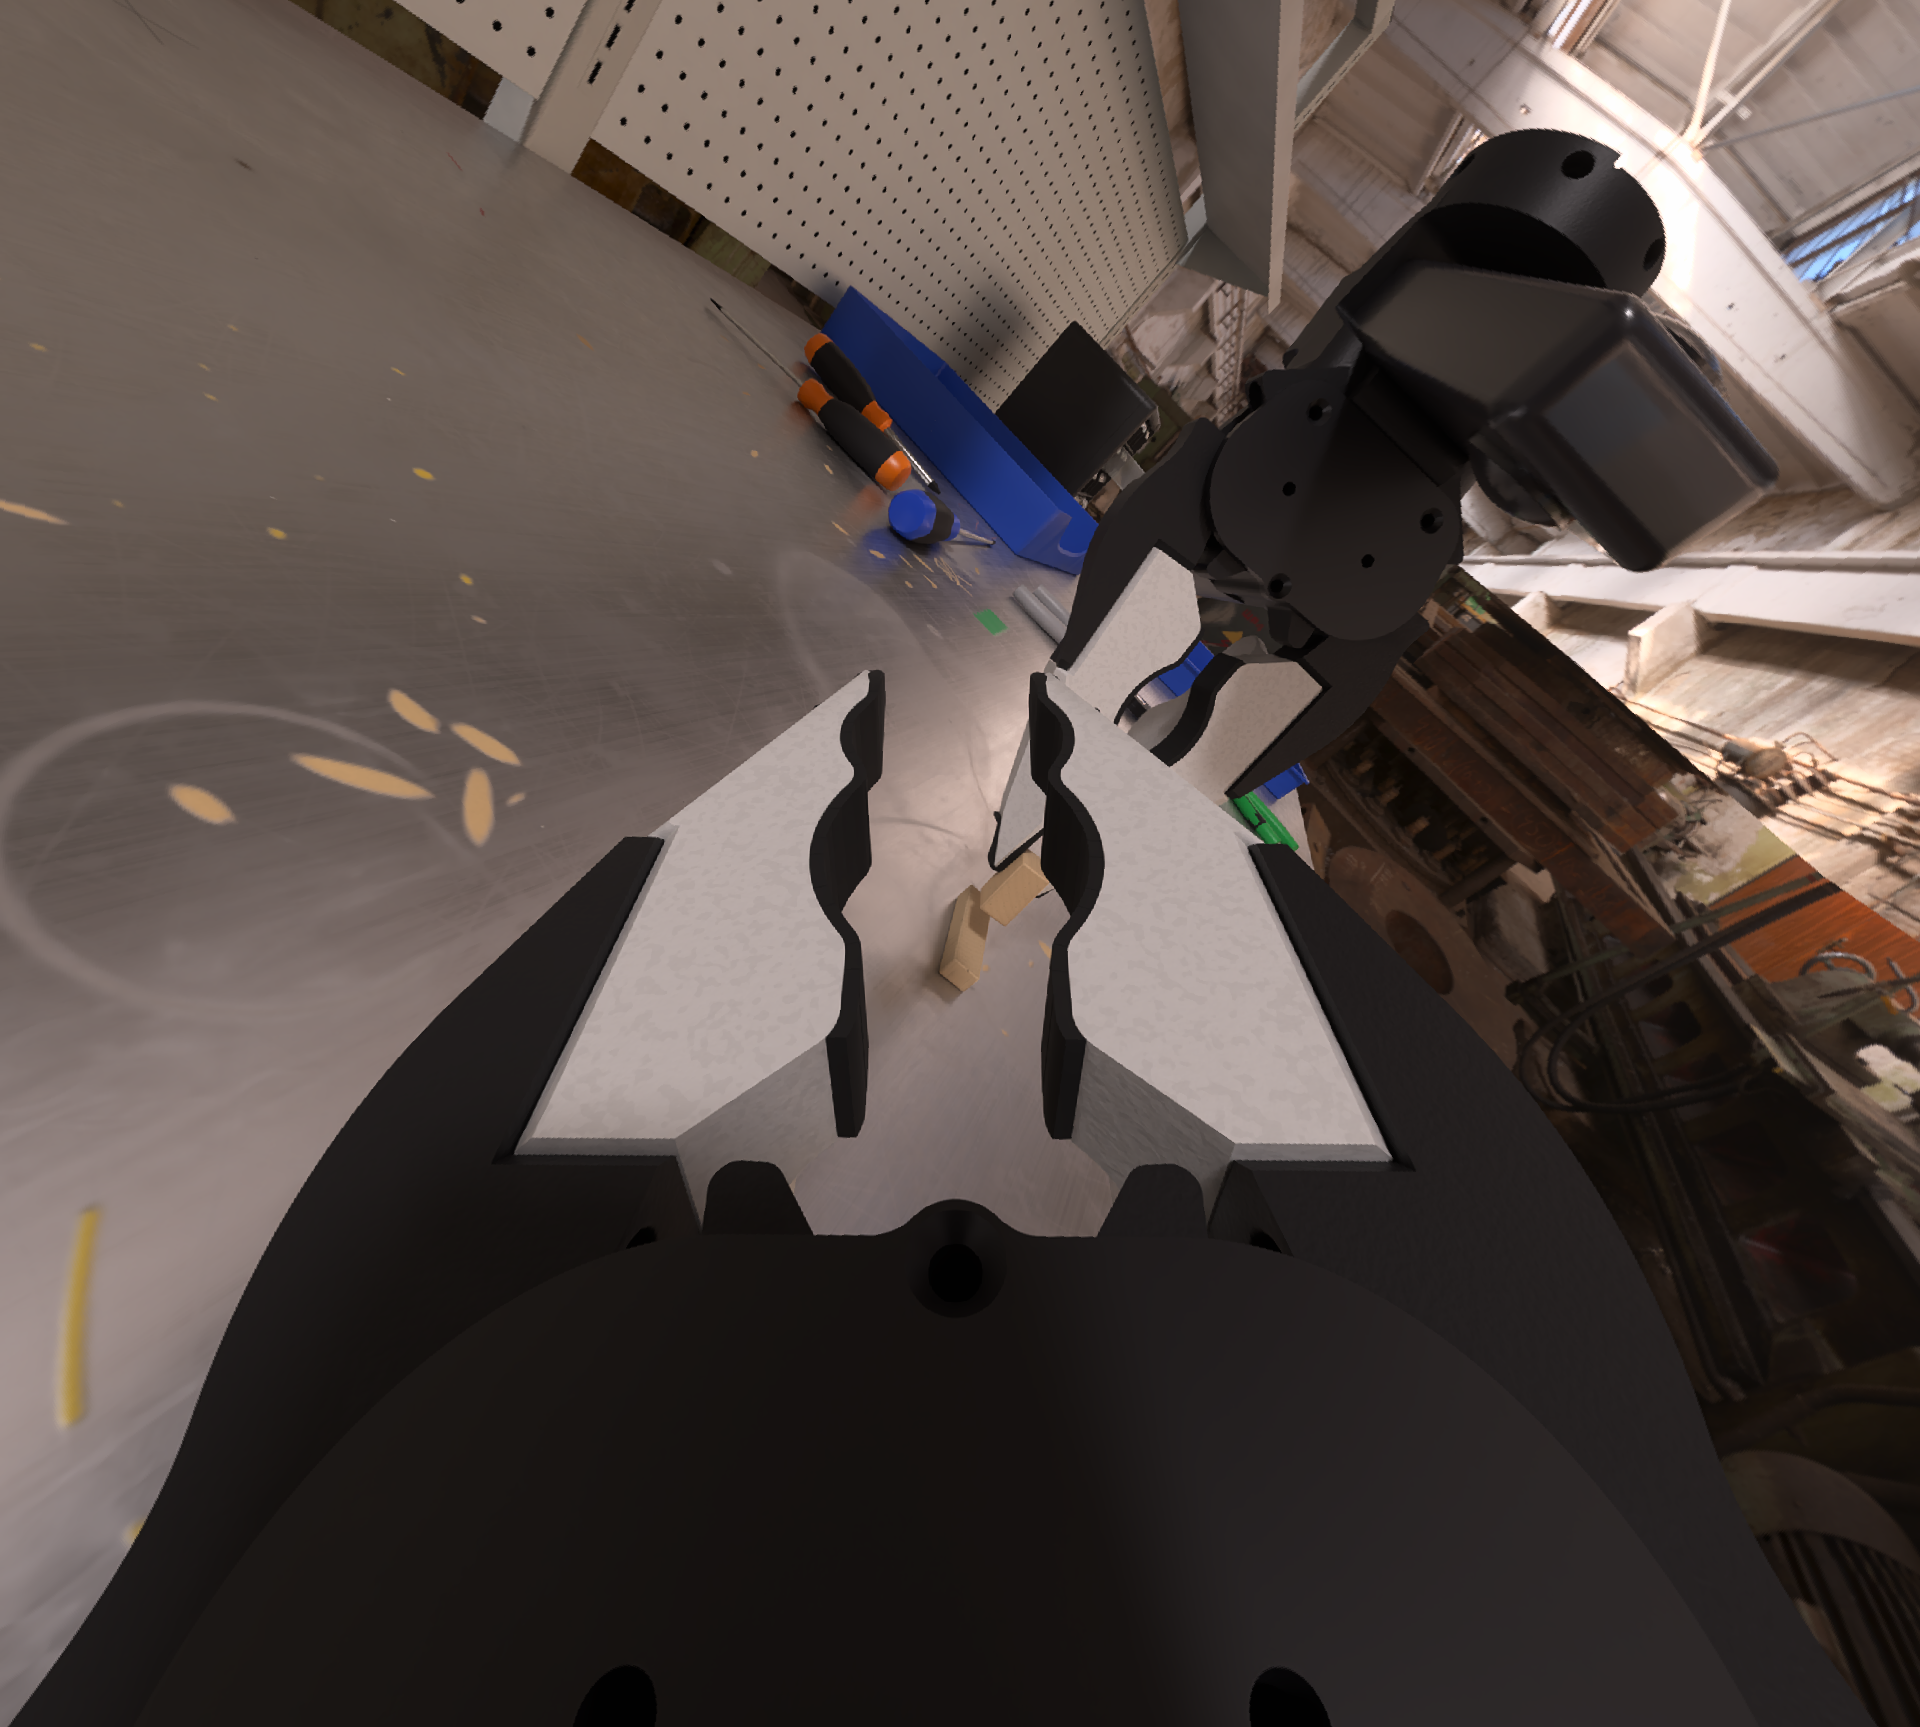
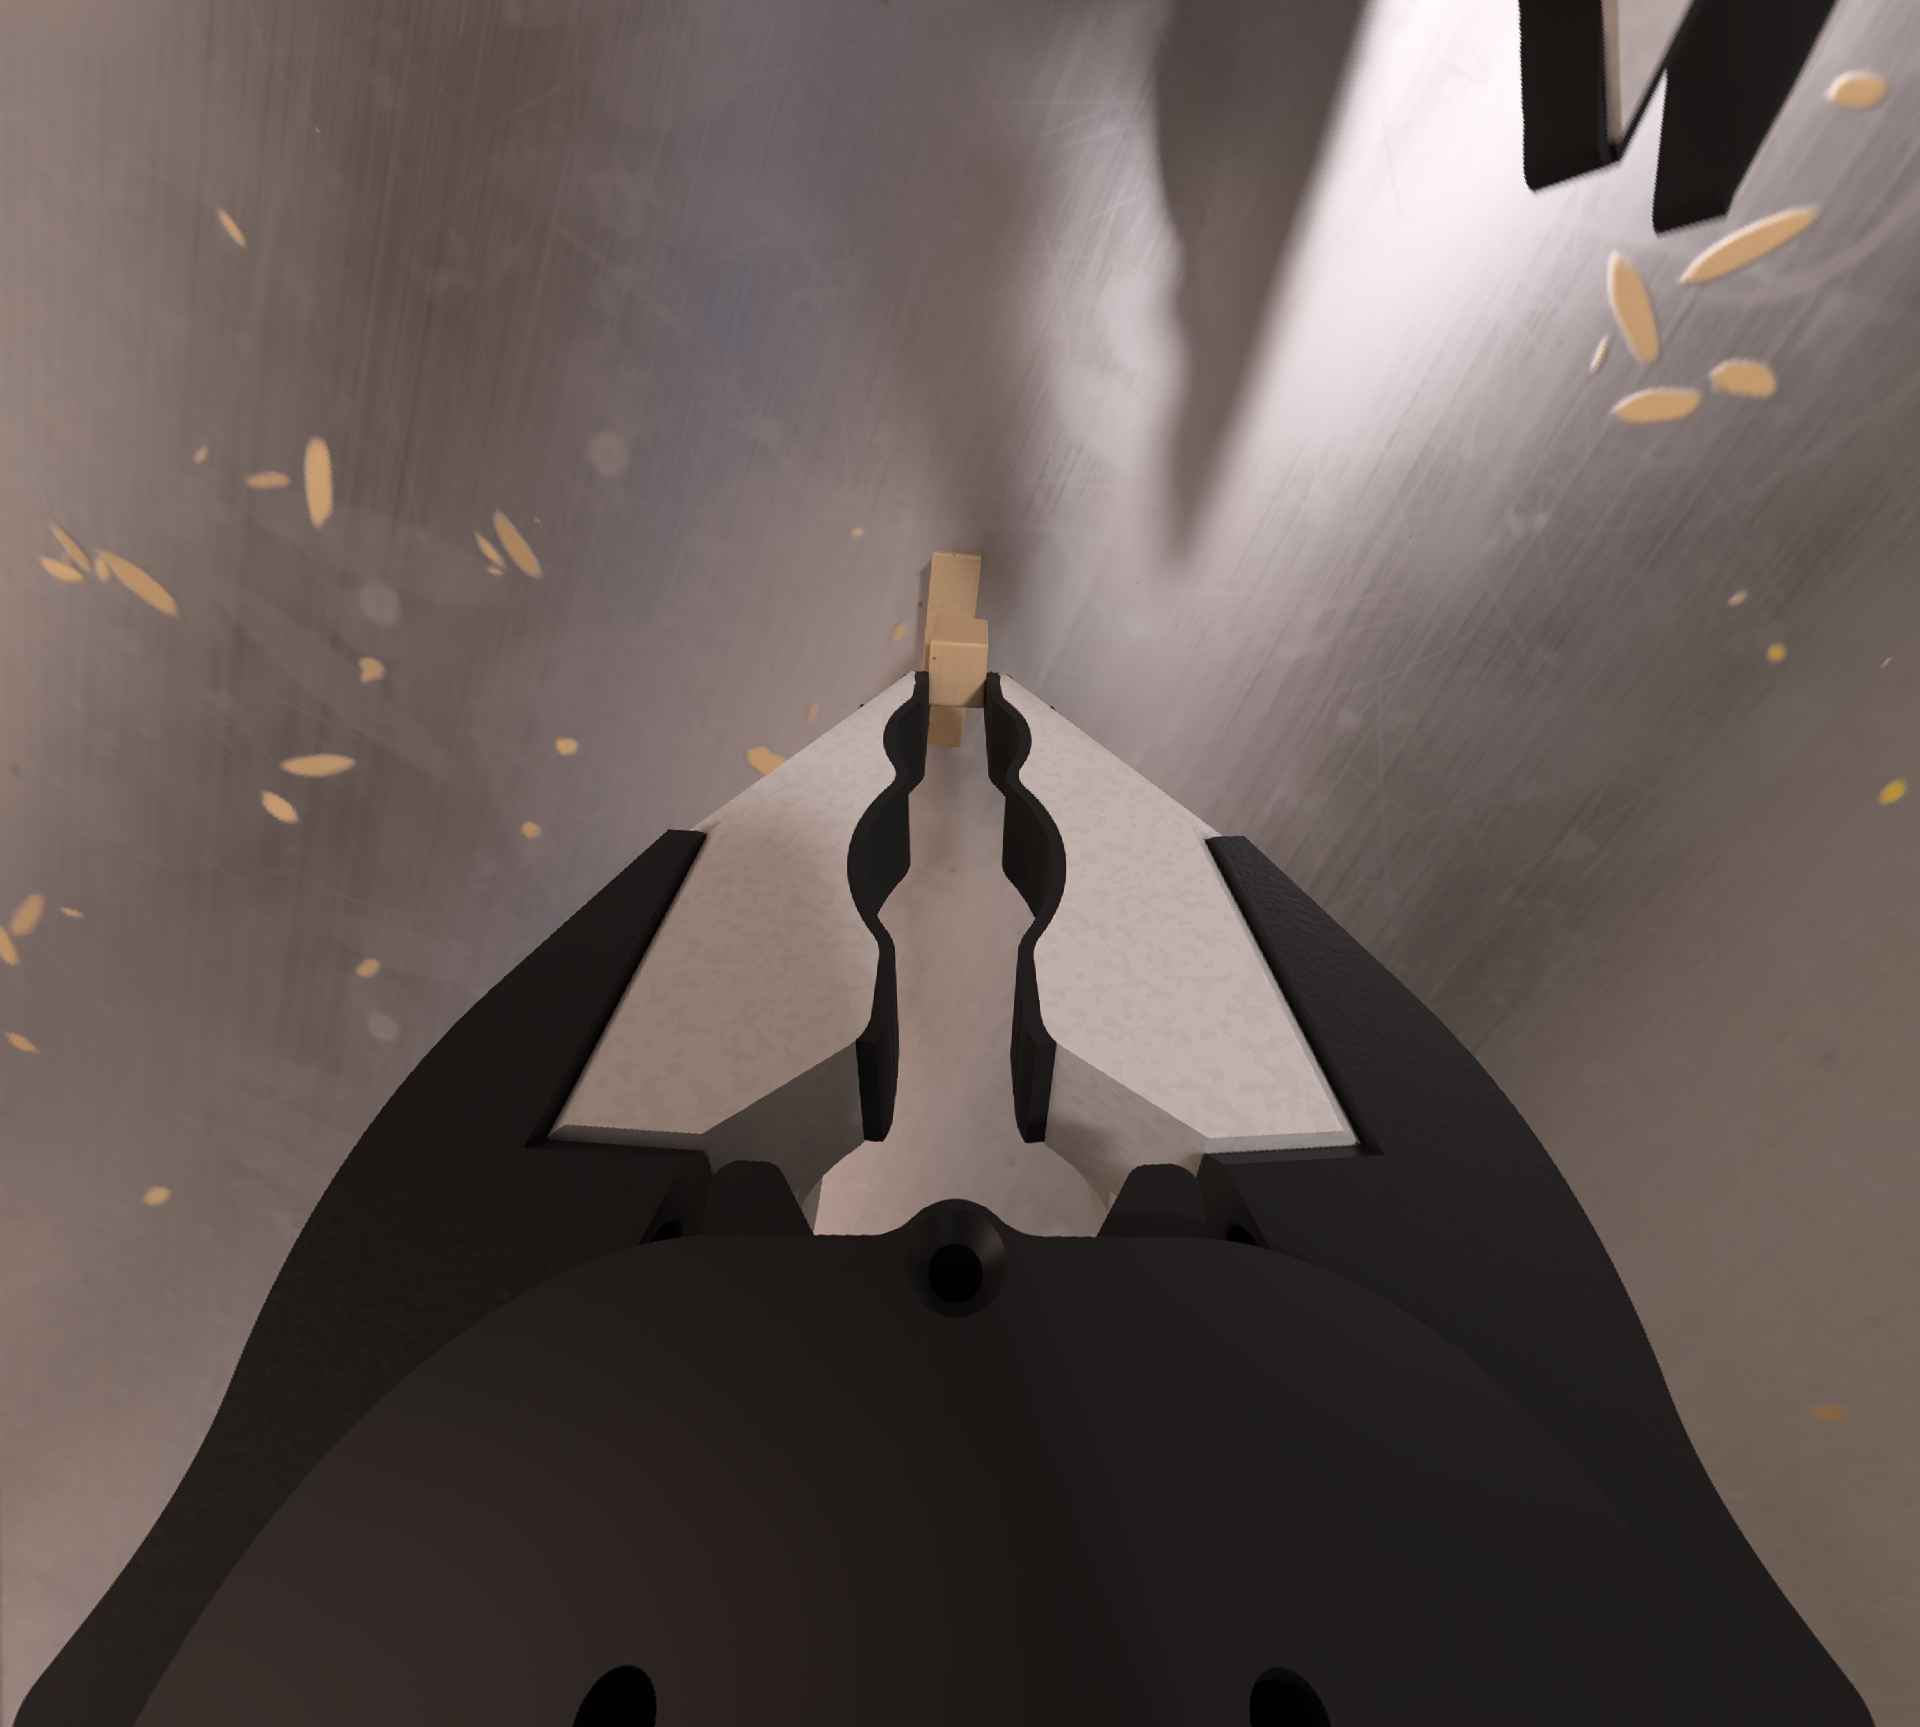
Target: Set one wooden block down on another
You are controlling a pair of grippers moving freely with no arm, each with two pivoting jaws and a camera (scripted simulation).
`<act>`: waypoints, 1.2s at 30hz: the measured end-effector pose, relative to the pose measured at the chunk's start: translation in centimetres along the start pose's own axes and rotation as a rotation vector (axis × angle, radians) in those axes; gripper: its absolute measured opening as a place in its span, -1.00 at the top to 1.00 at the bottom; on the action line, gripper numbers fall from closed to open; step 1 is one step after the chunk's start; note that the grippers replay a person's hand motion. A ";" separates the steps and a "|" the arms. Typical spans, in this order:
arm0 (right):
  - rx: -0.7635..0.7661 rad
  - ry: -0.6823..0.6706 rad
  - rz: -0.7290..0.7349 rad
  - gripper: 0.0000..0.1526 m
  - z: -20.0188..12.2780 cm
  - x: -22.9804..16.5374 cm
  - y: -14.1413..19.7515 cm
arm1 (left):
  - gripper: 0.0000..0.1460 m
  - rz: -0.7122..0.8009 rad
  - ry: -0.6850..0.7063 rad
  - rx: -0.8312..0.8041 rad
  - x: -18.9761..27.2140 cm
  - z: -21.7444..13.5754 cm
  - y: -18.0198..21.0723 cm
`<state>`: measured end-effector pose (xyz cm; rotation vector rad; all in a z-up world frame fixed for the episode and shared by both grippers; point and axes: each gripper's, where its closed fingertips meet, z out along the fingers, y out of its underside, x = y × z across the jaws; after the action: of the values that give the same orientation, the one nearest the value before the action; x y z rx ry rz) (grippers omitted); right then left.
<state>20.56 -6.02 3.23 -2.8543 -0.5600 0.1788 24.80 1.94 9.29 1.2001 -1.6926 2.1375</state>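
My right gripper (image 2: 956, 688) is shut on a small wooden block (image 2: 958, 667), with the fingertips on its two sides. It holds the block over one end of a longer wooden block (image 2: 956, 584) that lies on the grey metal table (image 2: 520, 223). I cannot tell whether the two blocks touch. In the left wrist view the small block (image 1: 1013, 888) and the long block (image 1: 961, 945) lie just beyond my left gripper (image 1: 958, 690). The left gripper is open and empty and hovers above the table. Its fingers (image 2: 1558, 67) also show at the top right of the right wrist view.
Two orange-and-black screwdrivers (image 1: 852, 420), a blue-handled tool (image 1: 914, 519) and a blue bin (image 1: 956, 430) lie at the table's back by a pegboard wall (image 1: 883, 67). A green object (image 1: 1262, 820) sits near the table edge. Wood chips (image 2: 1642, 306) are scattered about.
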 end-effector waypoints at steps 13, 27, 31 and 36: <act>0.031 -0.013 0.168 0.87 0.5 -0.5 0.8 | 0.62 -0.006 0.007 0.005 0.0 -0.1 -0.1; -0.014 -0.003 0.112 0.87 0.8 -0.6 0.8 | 0.62 -0.012 0.008 0.003 -0.1 0.0 -0.1; -0.016 -0.004 0.102 0.87 0.7 -0.7 0.6 | 0.62 -0.013 0.009 0.003 -0.1 0.0 -0.1; -0.026 0.000 0.090 0.87 0.6 -0.7 0.4 | 0.62 -0.018 0.010 0.000 -0.1 0.0 -0.1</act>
<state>19.99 -6.52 2.60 -2.9064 -0.4369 0.1878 24.91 2.00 9.27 1.1978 -1.6706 2.1298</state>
